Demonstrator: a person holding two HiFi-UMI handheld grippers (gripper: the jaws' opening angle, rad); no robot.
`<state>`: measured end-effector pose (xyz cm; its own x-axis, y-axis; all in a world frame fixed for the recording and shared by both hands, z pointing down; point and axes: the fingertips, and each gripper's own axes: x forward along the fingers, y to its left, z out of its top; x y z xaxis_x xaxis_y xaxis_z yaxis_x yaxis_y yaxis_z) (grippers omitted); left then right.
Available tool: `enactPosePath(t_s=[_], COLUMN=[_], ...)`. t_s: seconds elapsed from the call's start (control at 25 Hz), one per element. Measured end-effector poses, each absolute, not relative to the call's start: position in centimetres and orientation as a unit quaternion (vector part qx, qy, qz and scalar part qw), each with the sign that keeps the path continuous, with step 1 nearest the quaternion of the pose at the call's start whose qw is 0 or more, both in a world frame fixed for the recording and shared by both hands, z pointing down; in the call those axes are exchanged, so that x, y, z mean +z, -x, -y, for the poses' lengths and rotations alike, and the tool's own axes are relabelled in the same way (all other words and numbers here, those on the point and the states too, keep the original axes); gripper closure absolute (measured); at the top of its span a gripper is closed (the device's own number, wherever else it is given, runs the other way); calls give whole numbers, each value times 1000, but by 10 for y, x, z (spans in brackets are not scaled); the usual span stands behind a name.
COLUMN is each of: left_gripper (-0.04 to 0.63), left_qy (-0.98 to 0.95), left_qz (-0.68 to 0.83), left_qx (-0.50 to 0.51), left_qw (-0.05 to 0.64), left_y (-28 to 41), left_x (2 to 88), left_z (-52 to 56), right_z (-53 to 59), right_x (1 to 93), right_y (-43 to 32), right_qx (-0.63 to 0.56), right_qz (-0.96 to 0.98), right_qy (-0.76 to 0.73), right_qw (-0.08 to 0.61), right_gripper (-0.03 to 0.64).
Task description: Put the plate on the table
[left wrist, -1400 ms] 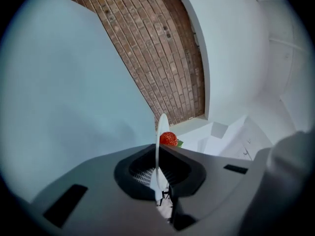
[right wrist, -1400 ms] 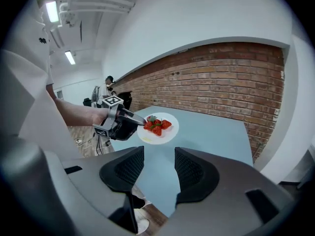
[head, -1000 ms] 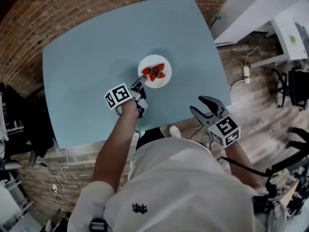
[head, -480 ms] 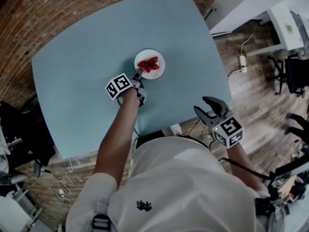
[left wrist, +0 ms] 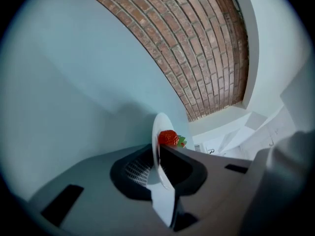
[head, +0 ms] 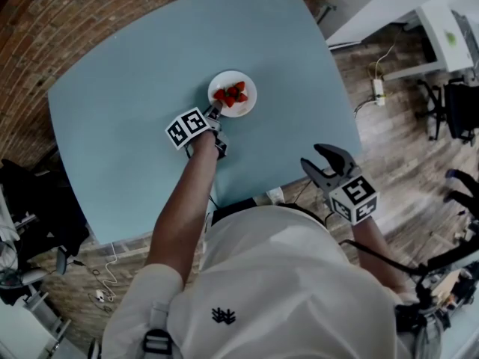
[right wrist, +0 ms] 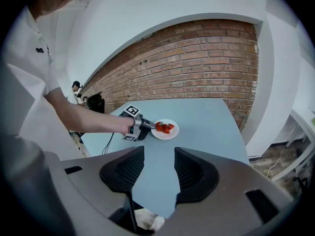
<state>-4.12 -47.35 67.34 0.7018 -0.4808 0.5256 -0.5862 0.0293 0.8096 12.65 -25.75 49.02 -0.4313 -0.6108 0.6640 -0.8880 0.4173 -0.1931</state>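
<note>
A white plate (head: 249,103) with several strawberries (head: 230,94) rests flat on the pale blue table (head: 135,88), a little past its middle. My left gripper (head: 215,109) reaches its near-left rim. In the left gripper view the plate (left wrist: 156,129) stands edge-on between the jaws of that gripper (left wrist: 160,157), a strawberry (left wrist: 168,138) just past them. The jaws are opening: the rim lies between the pads with a thin dark gap on its right side. My right gripper (head: 318,159) hangs open and empty off the table's near right edge; from the right gripper view (right wrist: 154,168) the plate (right wrist: 173,131) is far ahead.
A brick-patterned floor surrounds the table. A white desk (head: 449,43) and a power strip (head: 375,94) with cables lie to the right, dark chairs and gear (head: 30,200) to the left. A brick wall (right wrist: 206,63) runs behind the table.
The plate and my left gripper have shifted a little farther across the table. The right gripper has stayed open beside the near right edge.
</note>
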Motion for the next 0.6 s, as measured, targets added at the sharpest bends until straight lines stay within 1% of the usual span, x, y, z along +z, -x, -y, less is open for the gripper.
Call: enactPosePath(t_s=[0.12, 0.4, 0.6], left_gripper=[527, 483, 442], left_qy=[-706, -723, -724], left_qz=[399, 439, 462], left_qx=[79, 156, 174], left_qw=[580, 510, 483], left_y=[43, 47, 48], left_x=[676, 676, 673], left_z=[473, 477, 478], right_z=[257, 251, 246], right_x=[490, 489, 487], right_y=[-127, -134, -142], right_qx=[269, 269, 268], right_qz=[803, 804, 805], right_qy=[-466, -466, -466], right_qw=[258, 253, 251], right_gripper=[436, 436, 436])
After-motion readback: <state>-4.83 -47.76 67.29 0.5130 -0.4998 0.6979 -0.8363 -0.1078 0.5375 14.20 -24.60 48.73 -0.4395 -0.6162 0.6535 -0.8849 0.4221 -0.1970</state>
